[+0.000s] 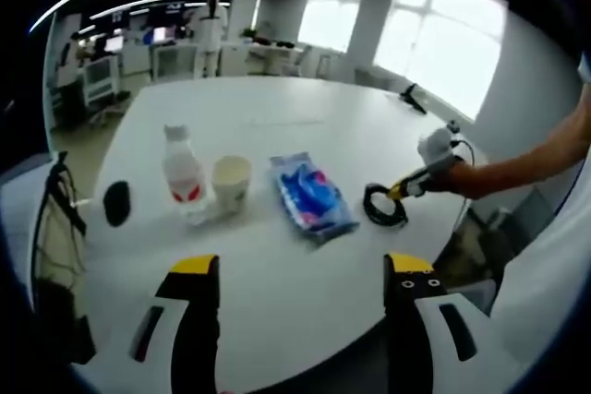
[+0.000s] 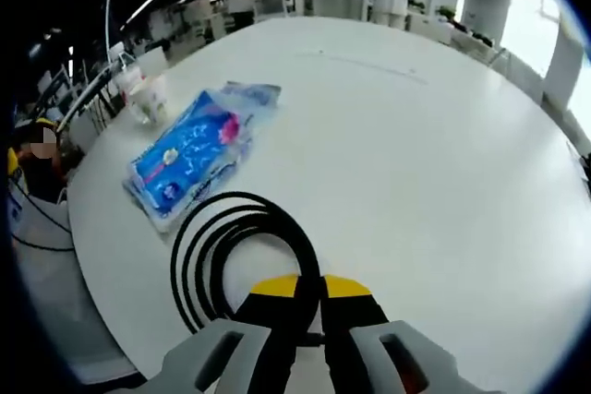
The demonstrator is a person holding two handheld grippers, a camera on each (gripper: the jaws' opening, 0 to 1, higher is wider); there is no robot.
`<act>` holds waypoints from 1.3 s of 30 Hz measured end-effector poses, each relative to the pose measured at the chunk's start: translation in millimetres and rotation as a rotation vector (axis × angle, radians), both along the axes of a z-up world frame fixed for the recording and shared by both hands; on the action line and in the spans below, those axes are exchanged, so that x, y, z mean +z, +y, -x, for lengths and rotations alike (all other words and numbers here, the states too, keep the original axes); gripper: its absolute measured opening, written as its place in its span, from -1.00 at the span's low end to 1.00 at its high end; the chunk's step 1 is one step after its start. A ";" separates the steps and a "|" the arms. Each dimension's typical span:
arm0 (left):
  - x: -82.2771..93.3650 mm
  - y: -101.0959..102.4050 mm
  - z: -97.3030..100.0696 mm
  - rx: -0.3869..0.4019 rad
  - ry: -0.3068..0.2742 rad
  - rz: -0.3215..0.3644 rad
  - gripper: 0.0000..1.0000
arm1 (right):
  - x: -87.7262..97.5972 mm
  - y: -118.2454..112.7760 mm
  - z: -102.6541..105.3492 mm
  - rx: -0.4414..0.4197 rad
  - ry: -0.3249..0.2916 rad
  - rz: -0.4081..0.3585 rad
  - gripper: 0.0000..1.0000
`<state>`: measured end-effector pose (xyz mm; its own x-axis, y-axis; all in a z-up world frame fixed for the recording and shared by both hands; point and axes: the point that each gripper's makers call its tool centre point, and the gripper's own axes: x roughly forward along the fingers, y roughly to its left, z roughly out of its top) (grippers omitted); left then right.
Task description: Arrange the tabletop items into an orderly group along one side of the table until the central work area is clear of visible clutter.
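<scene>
Black cable coil point(image 2: 242, 256) pinched in right gripper point(image 2: 309, 285), jaws pressed together on one side of the loop, near the table's point(image 2: 416, 154) near edge beside blue wipes pack point(image 2: 194, 154). Risk: loops spring loose or slide off that edge. Cup point(image 1: 231, 182), bottle point(image 1: 182, 171) in row. Left gripper point(image 1: 300, 269) spread, empty.

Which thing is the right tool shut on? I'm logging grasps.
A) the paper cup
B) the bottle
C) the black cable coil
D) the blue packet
C: in the right gripper view the right tool is pinched on the cable coil, while the blue packet lies apart on the table.
</scene>
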<state>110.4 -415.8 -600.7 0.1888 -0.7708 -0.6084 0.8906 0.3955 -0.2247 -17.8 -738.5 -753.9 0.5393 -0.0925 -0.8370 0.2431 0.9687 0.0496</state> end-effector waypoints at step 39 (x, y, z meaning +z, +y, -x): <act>-2.2 -9.8 8.5 -0.023 0.014 0.012 0.44 | 2.6 -6.0 16.6 0.135 0.057 0.077 -0.72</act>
<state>101.9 -425.6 -602.9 0.1624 -0.7818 -0.6019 0.8962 0.3722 -0.2416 -34.5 -744.4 -751.3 0.5032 -0.0871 -0.8598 0.1103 0.9932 -0.0361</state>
